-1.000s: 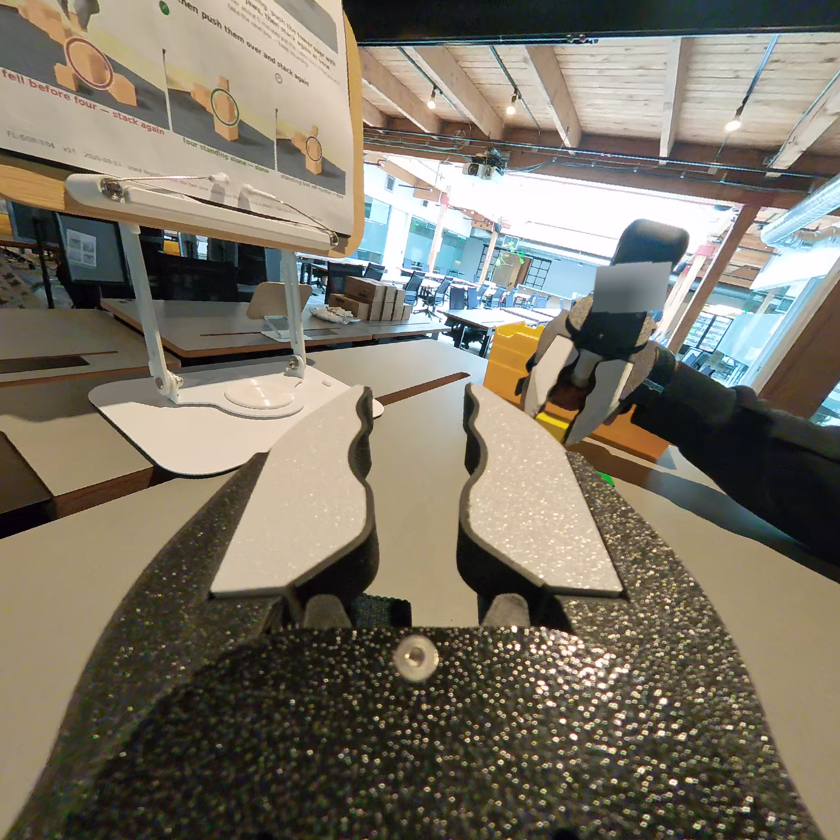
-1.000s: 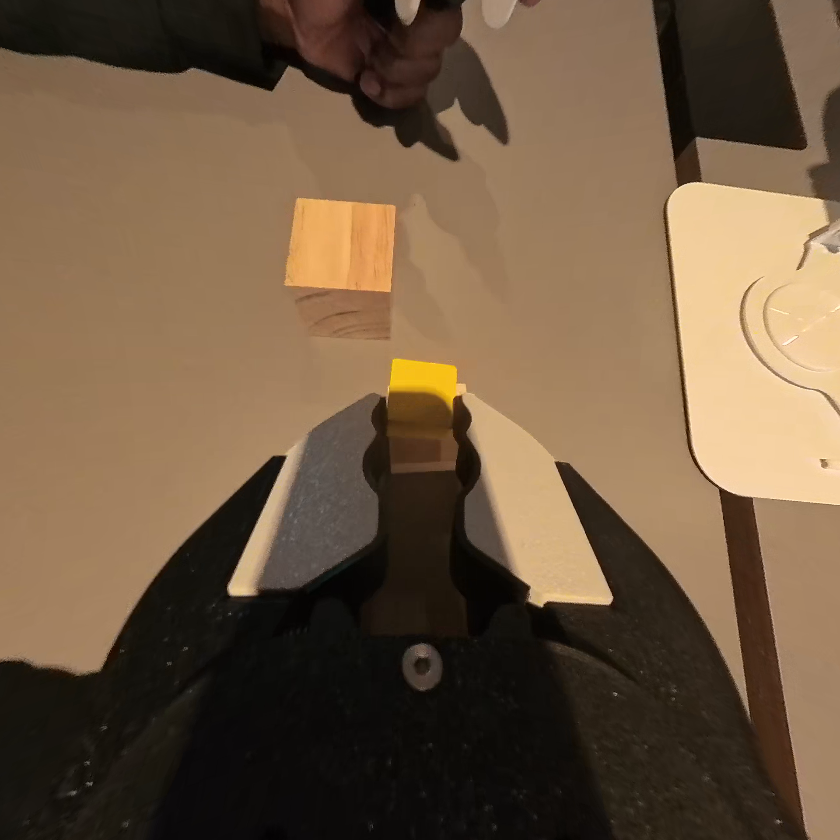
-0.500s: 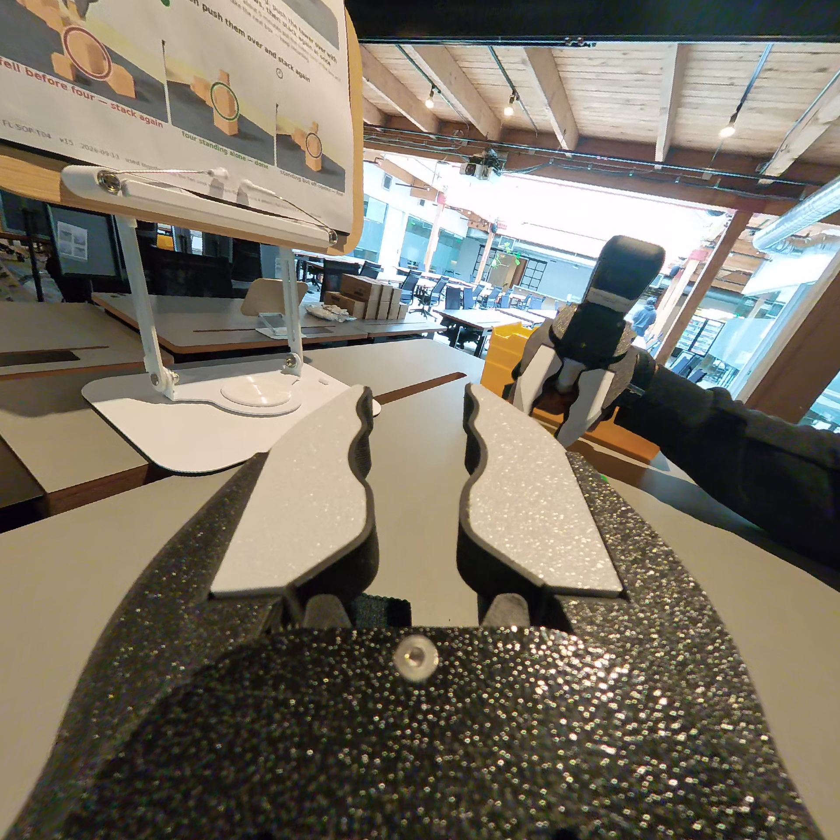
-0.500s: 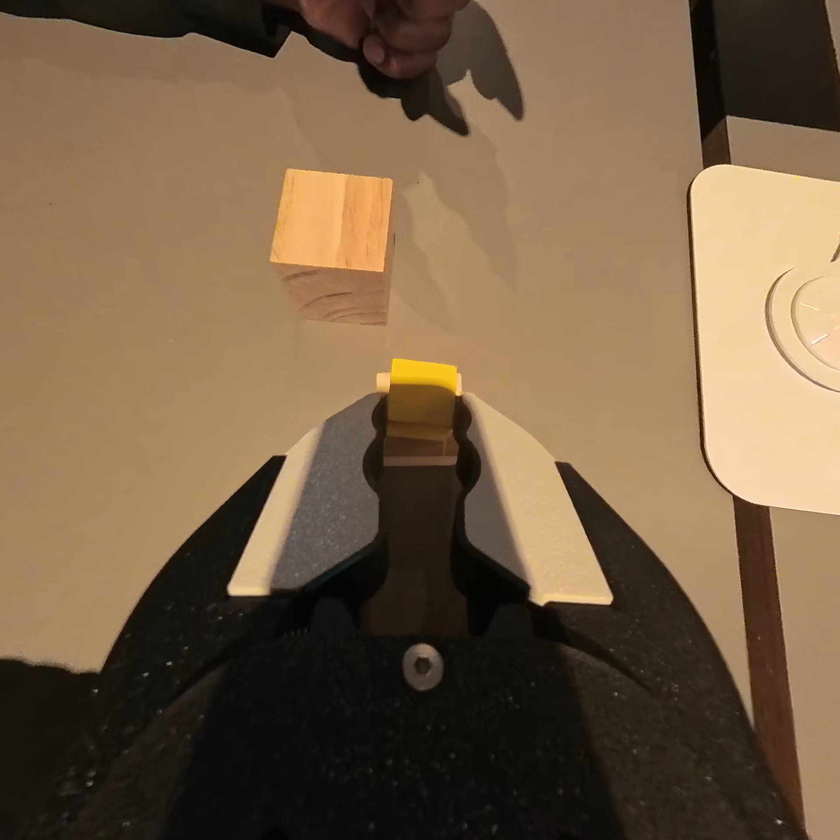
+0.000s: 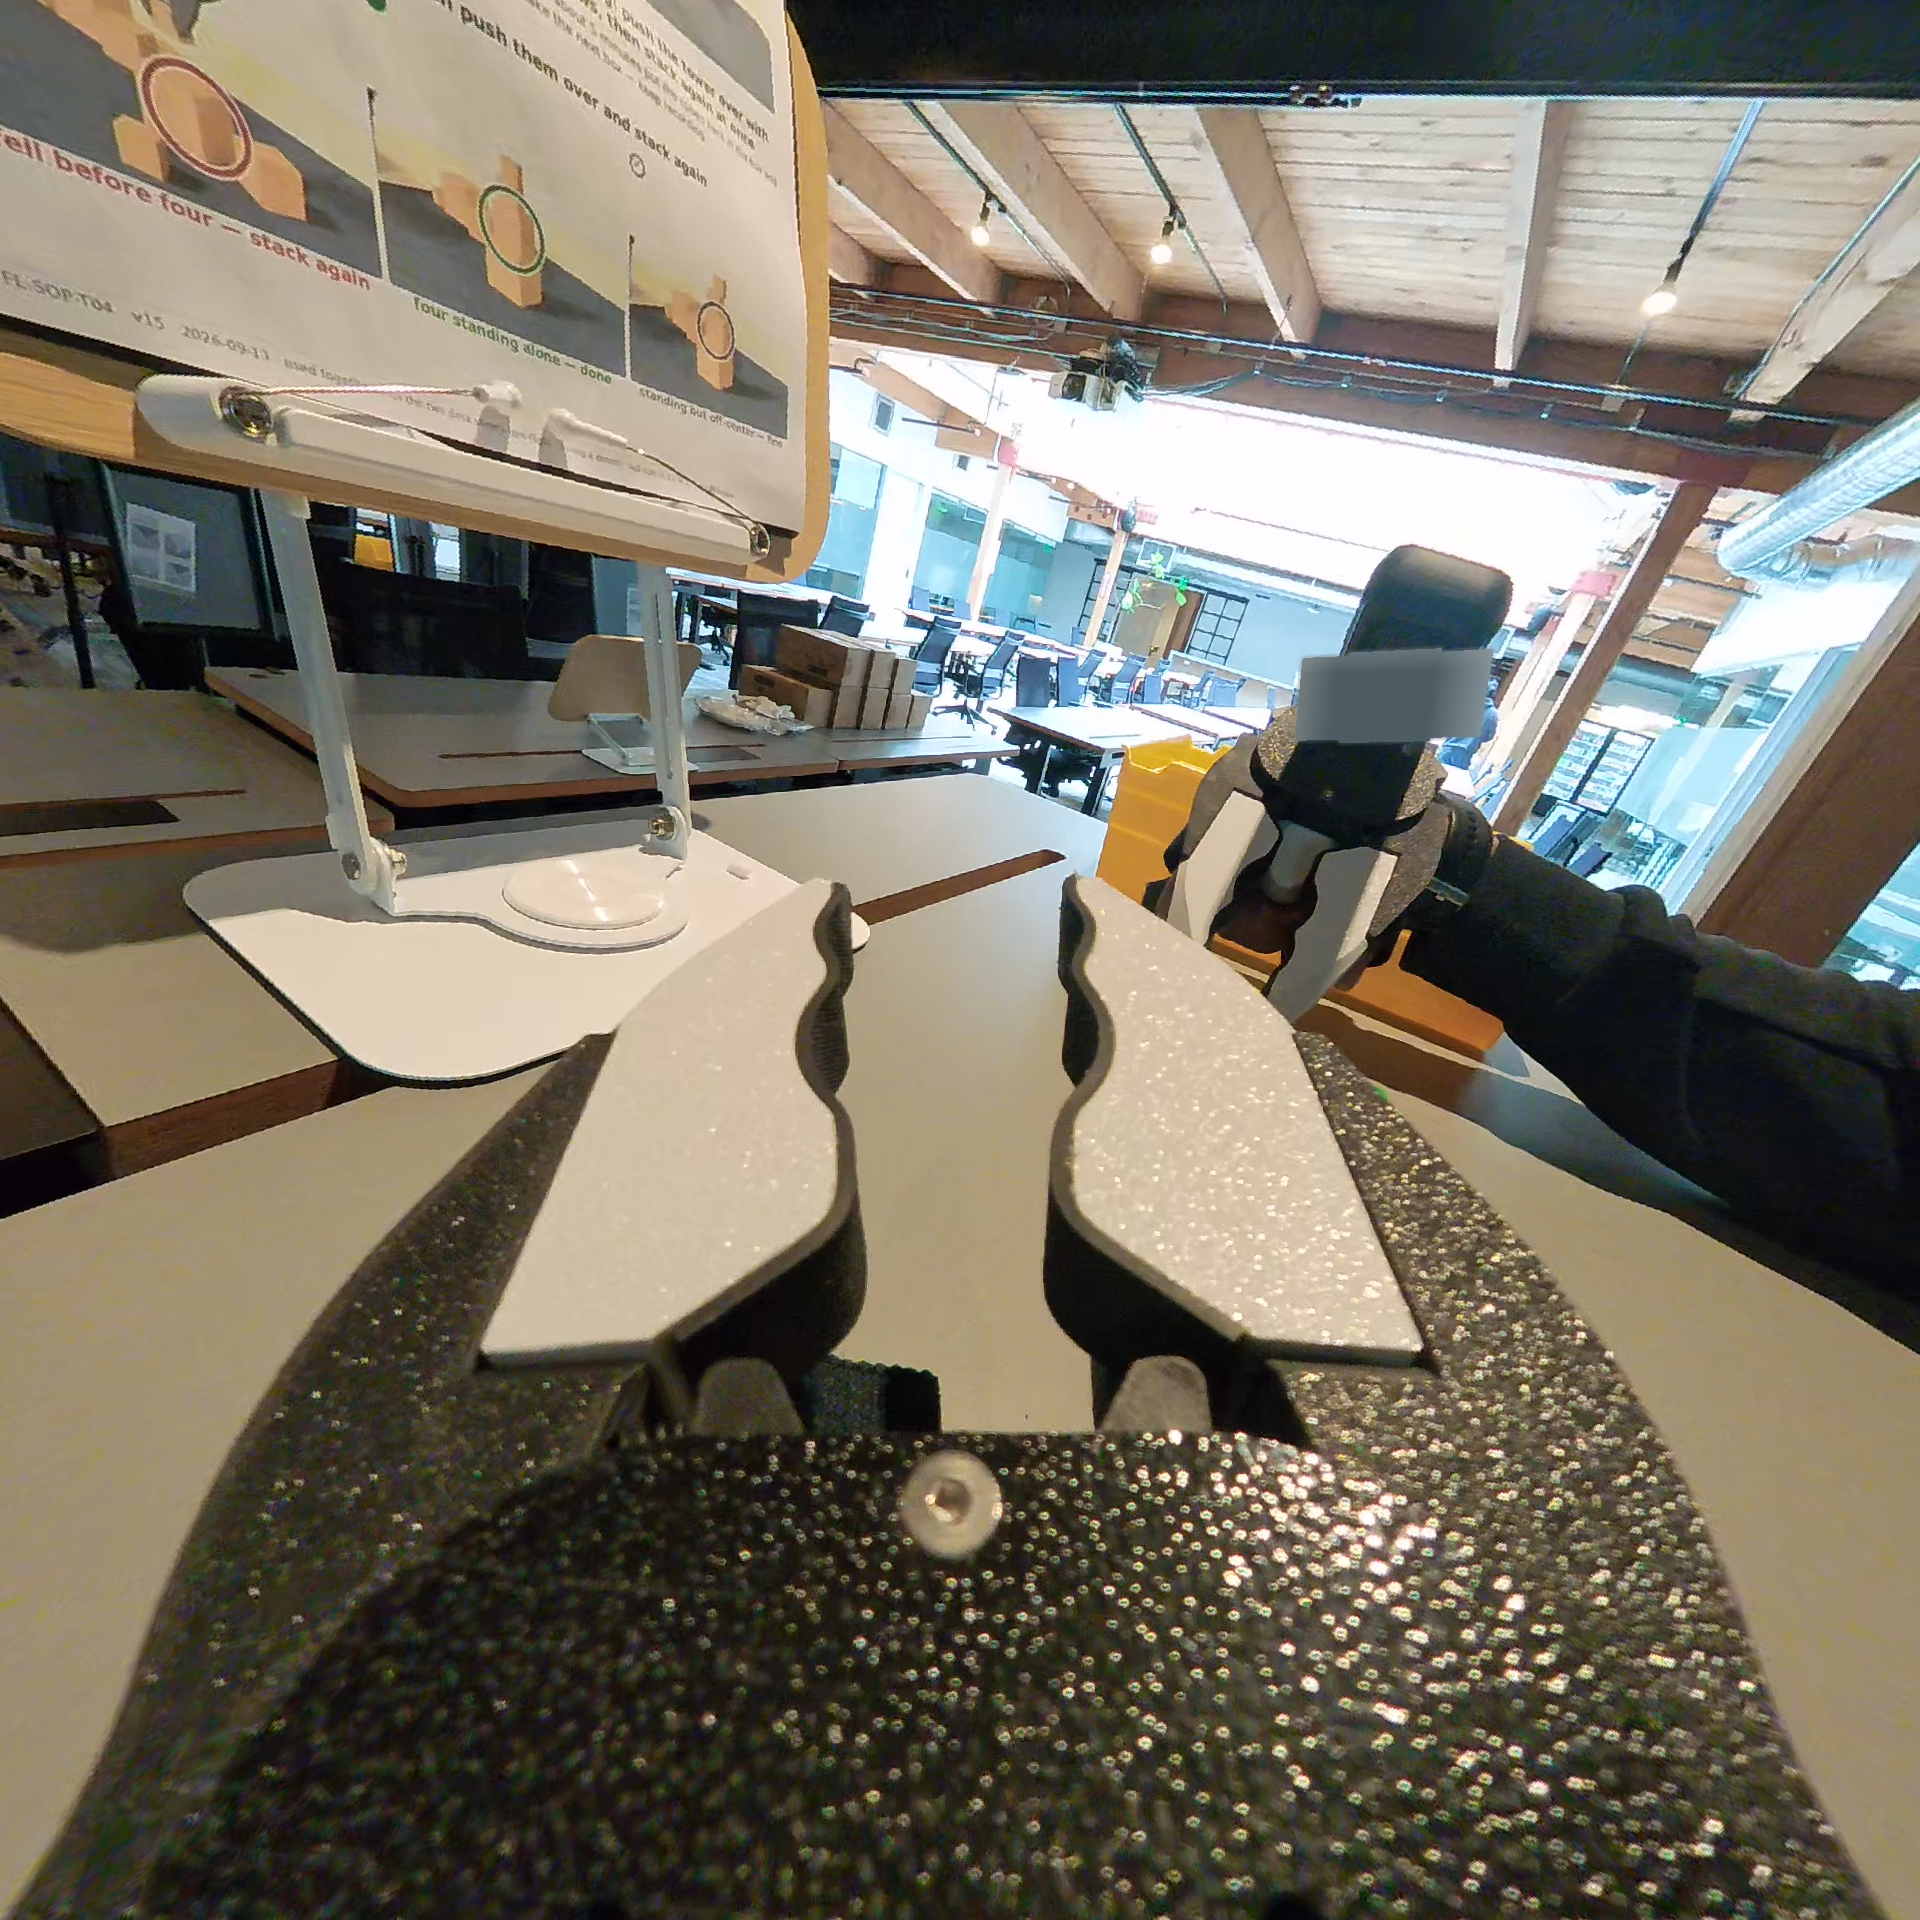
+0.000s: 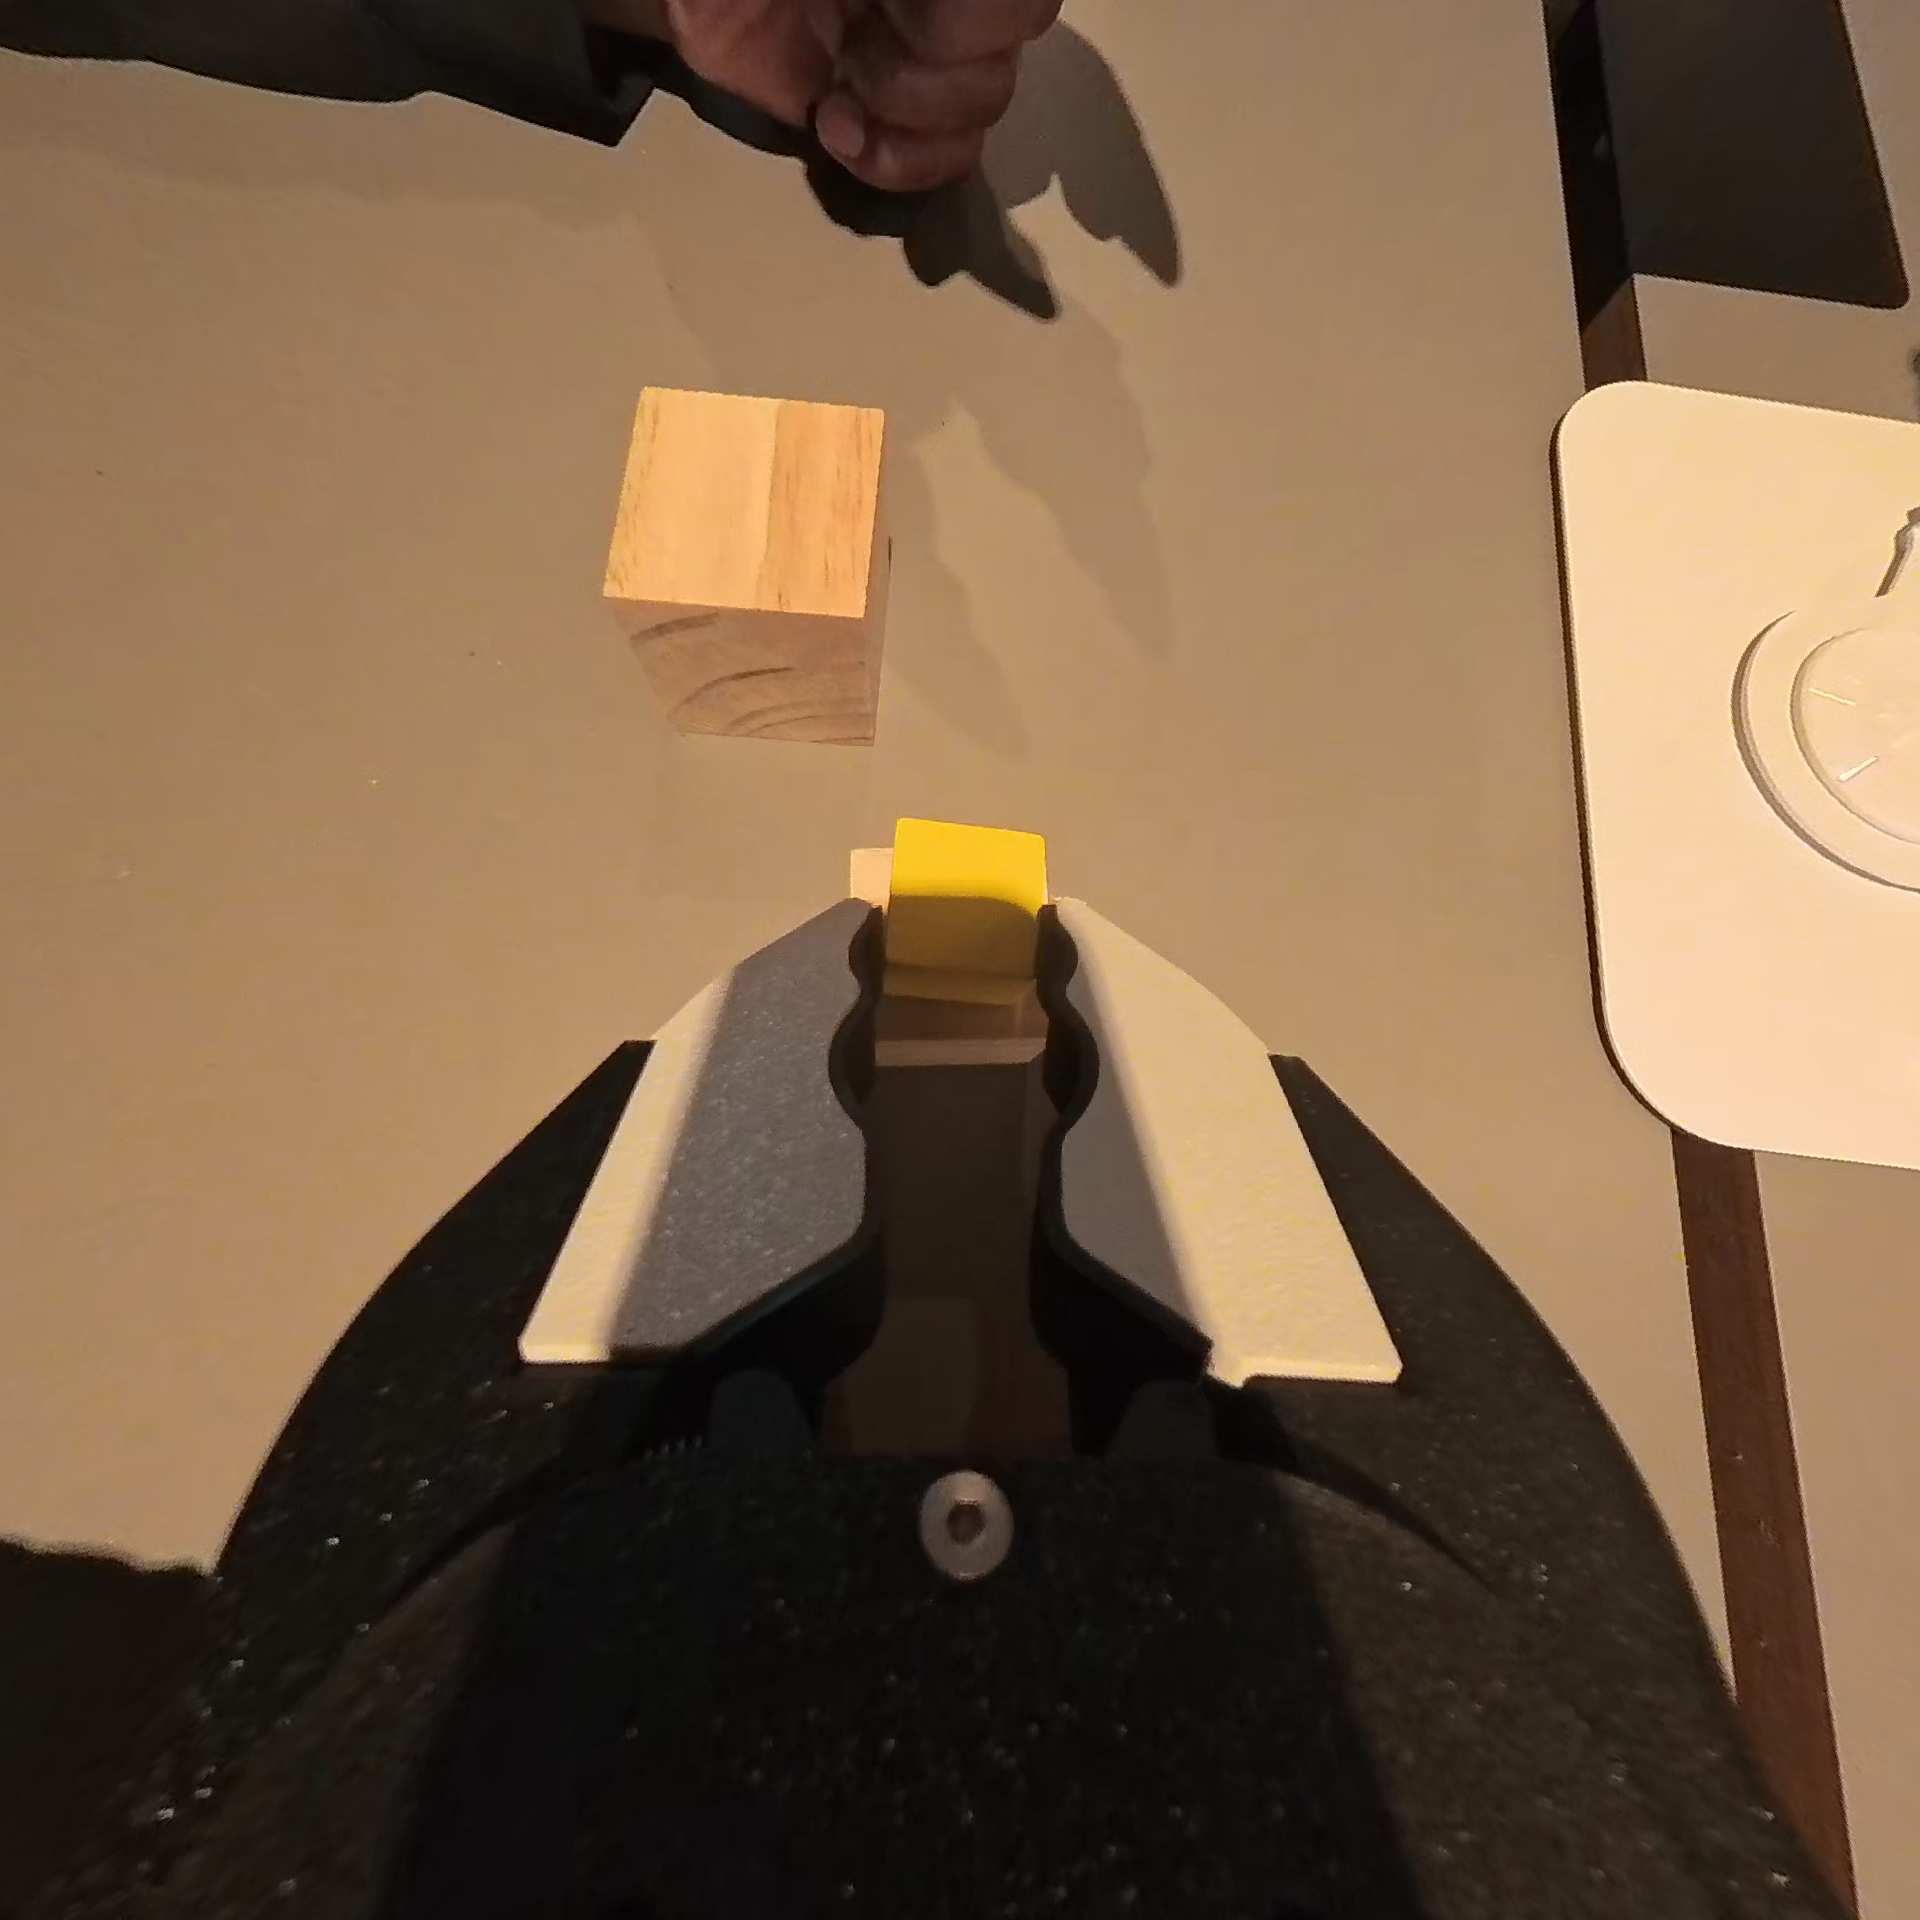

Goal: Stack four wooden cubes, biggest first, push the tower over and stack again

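Observation:
My right gripper (image 6: 961, 914) is shut on a small cube with a yellow face (image 6: 966, 883); both pads press its sides, and it hangs above the grey table (image 6: 312, 831). A large wooden cube (image 6: 748, 561) stands on the table ahead and a little to the left of it. My left gripper (image 5: 956, 914) is open with nothing between its fingers (image 5: 727, 1091) and is held level above the table. The right gripper also shows in the left wrist view (image 5: 1299, 914), fingers pointing down. The hand holding the left gripper (image 6: 883, 94) shows at the top of the right wrist view.
A white stand base (image 6: 1745, 779) lies at the right, beyond a dark seam (image 6: 1714, 1351) between tables. In the left wrist view the stand (image 5: 436, 956) carries an instruction sheet (image 5: 416, 208). A yellow bin (image 5: 1153, 821) stands behind the right gripper. Left tips to right tips: about 20 cm. My right tips are roughly 20 cm from the dark seam (image 6: 1714, 1351). My left wrist view (image 5: 913, 905) looks at it from another angle.
My right gripper has drifted closer to the large wooden cube, still gripping the yellow cube. The left gripper has stayed open and almost still.

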`<action>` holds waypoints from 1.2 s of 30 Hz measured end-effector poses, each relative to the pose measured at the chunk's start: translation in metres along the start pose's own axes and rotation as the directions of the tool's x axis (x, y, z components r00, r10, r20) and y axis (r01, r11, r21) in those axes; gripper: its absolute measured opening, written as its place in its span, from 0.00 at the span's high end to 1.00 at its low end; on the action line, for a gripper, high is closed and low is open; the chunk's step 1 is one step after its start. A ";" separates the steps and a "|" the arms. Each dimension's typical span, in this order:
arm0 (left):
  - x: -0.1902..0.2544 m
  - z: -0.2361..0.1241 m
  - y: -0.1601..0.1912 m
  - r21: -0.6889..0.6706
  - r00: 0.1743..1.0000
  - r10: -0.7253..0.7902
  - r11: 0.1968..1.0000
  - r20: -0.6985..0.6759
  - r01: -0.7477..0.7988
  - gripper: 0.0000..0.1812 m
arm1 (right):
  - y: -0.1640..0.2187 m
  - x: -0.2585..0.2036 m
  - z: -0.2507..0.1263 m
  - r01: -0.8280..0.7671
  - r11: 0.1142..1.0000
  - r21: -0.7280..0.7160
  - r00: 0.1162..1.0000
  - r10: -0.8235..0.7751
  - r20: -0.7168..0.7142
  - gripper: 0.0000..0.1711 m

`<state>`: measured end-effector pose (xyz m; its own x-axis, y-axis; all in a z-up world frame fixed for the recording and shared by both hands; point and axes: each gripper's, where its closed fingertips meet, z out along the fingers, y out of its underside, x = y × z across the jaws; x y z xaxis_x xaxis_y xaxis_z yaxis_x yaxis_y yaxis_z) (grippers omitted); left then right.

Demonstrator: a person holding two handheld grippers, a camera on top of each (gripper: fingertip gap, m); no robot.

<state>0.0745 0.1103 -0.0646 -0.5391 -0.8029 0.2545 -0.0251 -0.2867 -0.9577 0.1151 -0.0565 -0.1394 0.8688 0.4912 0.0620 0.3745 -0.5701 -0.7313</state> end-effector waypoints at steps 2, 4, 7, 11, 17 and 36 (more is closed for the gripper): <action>0.000 0.000 0.000 0.000 1.000 -0.001 1.000 -0.001 0.001 0.79 | 0.000 0.000 0.000 -0.003 1.000 0.000 1.000 0.003 0.002 0.83; 0.000 0.000 0.000 0.001 1.000 -0.001 1.000 -0.001 0.001 0.79 | 0.000 0.000 -0.001 -0.006 1.000 0.003 1.000 0.006 0.004 0.83; 0.000 0.000 0.000 -0.001 1.000 -0.002 1.000 -0.002 0.002 0.79 | 0.001 -0.001 -0.001 -0.007 1.000 0.004 1.000 0.006 0.008 0.83; 0.000 0.000 0.000 -0.003 1.000 -0.004 1.000 -0.004 0.004 0.79 | 0.001 -0.001 -0.002 -0.006 1.000 0.010 1.000 0.006 0.010 0.83; 0.001 0.001 0.001 -0.009 1.000 -0.007 1.000 -0.011 0.007 0.79 | 0.001 0.000 -0.002 0.000 1.000 0.014 1.000 0.000 0.005 0.83; 0.001 0.001 0.002 -0.015 1.000 -0.012 1.000 -0.018 0.011 0.79 | 0.001 0.002 -0.002 -0.018 0.999 0.030 1.000 0.018 -0.002 0.83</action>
<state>0.0750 0.1083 -0.0659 -0.5535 -0.7901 0.2633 -0.0439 -0.2880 -0.9566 0.1178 -0.0573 -0.1391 0.8762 0.4792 0.0504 0.3487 -0.5586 -0.7526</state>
